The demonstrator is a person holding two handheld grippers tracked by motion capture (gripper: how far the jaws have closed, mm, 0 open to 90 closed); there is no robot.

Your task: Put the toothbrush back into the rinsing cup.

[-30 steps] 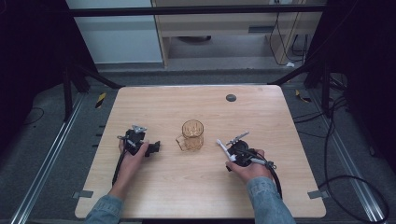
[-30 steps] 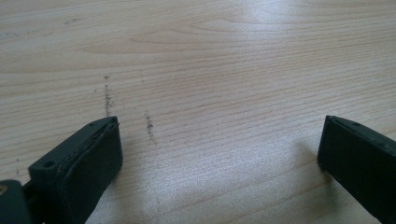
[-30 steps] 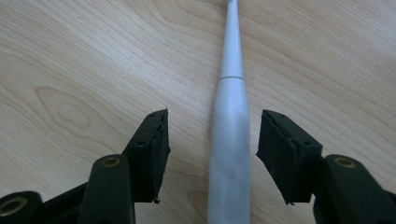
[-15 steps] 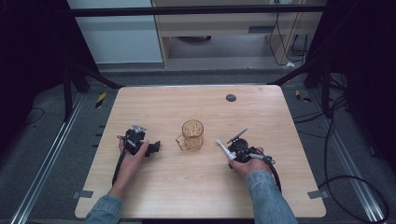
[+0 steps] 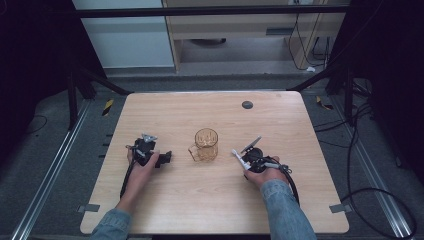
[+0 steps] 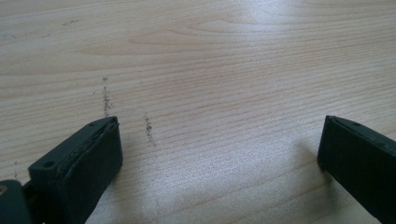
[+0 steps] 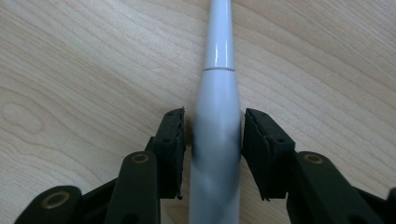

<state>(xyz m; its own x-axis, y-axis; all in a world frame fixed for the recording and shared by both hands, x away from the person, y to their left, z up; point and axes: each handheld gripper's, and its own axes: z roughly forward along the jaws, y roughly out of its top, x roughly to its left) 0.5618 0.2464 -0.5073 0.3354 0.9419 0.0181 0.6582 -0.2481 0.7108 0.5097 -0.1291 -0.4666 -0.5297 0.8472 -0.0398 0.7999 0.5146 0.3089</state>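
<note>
Gripping: right gripper (image 7: 212,140), jaws just closing around white toothbrush handle (image 7: 215,121)
Left gripper (image 6: 219,154): spread, empty
Handle: glossy, tapering
Surface: pale wooden table (image 5: 280,125)
Room: dark

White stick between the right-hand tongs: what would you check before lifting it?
1. White stick centred between the right tongs: ok. The jaws have just been closing around it.
2. Both pads pressing firmly on the stick: cannot tell. A sliver of gap seems to remain on one side.
3. Stick lying flat on the table, nothing on top of it: ok.
4. Amber mug upright and apart from the right tongs: ok.
5. Left tongs open with nothing between them, off to the mug's other side: ok.
</note>
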